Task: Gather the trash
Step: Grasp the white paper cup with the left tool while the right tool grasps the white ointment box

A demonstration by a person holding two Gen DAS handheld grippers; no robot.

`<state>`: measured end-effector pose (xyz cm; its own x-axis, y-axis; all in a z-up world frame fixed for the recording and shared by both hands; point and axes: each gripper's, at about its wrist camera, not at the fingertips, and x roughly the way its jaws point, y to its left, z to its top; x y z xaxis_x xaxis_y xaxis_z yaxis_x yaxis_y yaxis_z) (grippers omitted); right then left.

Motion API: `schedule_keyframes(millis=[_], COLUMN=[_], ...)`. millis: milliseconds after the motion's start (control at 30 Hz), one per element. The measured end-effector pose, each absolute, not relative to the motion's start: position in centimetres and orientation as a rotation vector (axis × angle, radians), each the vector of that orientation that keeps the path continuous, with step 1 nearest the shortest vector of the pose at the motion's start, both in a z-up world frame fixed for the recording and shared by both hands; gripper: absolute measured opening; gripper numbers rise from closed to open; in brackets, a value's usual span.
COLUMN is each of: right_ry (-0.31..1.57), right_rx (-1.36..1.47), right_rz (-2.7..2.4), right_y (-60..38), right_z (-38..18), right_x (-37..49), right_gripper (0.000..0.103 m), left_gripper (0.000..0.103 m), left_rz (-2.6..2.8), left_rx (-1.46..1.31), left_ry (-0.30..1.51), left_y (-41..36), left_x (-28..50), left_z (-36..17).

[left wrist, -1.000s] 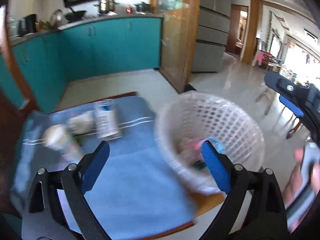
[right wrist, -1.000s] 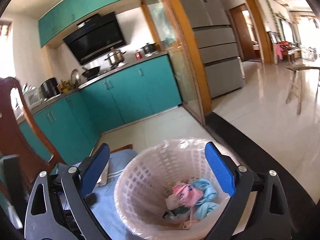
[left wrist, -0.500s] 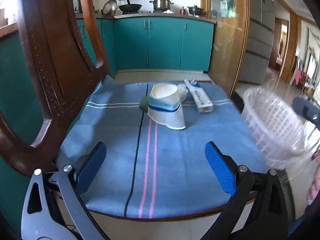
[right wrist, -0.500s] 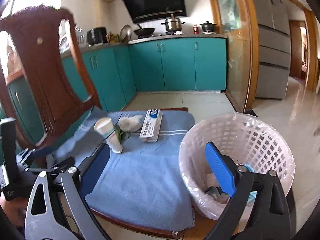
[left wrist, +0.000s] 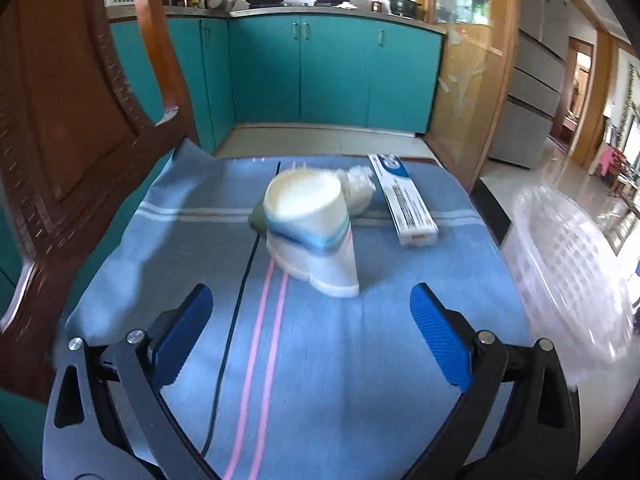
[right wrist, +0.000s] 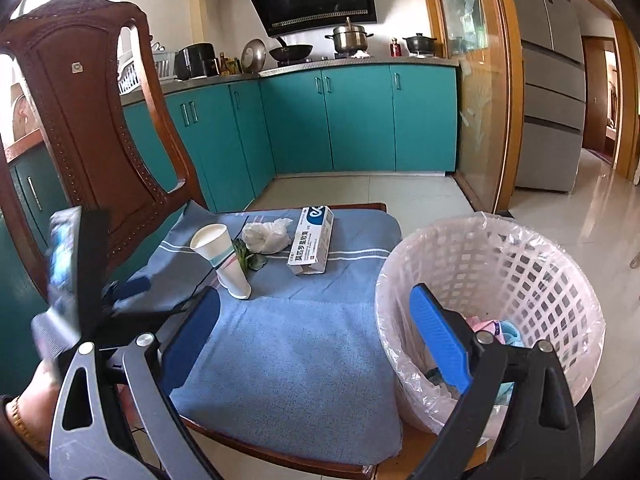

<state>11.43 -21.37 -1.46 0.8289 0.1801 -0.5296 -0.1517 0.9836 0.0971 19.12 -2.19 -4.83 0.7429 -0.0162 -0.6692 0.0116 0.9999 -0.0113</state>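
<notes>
Your left gripper [left wrist: 310,326], at the lower centre of the left wrist view, stands with its blue-padded jaws wide apart and nothing between them, low over the blue striped towel [left wrist: 288,380] that covers the seat of the carved brown wooden chair [right wrist: 80,120].

Moving right across the right wrist view, four pieces of trash remain on the towel in the middle of the frame. The white paper cup with a blue-green band [right wrist: 222,258] stands tilted at centre left. The small green leafy scrap [right wrist: 250,258] lies against its right side. The crumpled white tissue wad [right wrist: 266,236] sits just behind the scrap. The long white and blue cardboard box [right wrist: 312,240] lies flat just to the right of the tissue.

At lower right, the white lattice plastic basket lined with a clear bag [right wrist: 520,248] already holds a few pink and light-blue scraps [right wrist: 502,330]. Your right gripper [right wrist: 316,334] is likewise spread open and empty, its right finger over the basket rim.

Assessment: collection is partly done, with four items outstanding. The cup lies straight ahead of your left gripper and looks the likely next pick.
</notes>
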Motion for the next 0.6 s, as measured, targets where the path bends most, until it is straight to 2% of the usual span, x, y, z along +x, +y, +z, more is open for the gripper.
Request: schedule_keyframes(millis=[200, 233, 267, 300, 333, 367, 433, 600], right_ry=[0.583, 0.581, 0.581, 0.583, 0.586, 0.588, 0.592, 0.617], right_rx=[0.09, 0.093, 0.095, 0.094, 0.091, 0.089, 0.082, 0.084], right_rz=[0.171, 0.174, 0.179, 0.182, 0.188, 0.191, 0.198, 0.189], right_y=[-21.9, -21.9, -21.8, -21.7, -21.6, -21.4, -21.3, -21.2], right_z=[-1.5, -1.4, -1.4, -1.4, -1.4, -1.4, -1.5, -1.9], right_x=[12.1, 12.1, 12.1, 12.2, 12.2, 12.3, 12.4, 13.0], right_gripper=[0.093, 0.093, 0.093, 0.093, 0.093, 0.093, 0.093, 0.093], left_gripper=[0.098, 0.095, 0.089, 0.071, 0.049, 0.047, 0.029, 0.028], left_rz=[0.076, 0.086, 0.105, 0.106, 0.098, 0.089, 0.06, -0.037], left_rx=[-0.107, -0.115, -0.129, -0.144, -0.151, -0.158, -0.172, -0.131], left_ry=[0.839, 0.85, 0.856, 0.869, 0.889, 0.905, 0.901, 0.806], left_y=[-3.5, -3.6, -3.6, -3.6, -3.5, -3.3, -2.7, -0.6], left_x=[25.6, 26.0, 26.5, 26.9, 27.0, 27.0, 26.2, 21.4], left_z=[-6.9, -7.1, -7.4, -7.8, -8.1, -8.4, -8.2, -4.9])
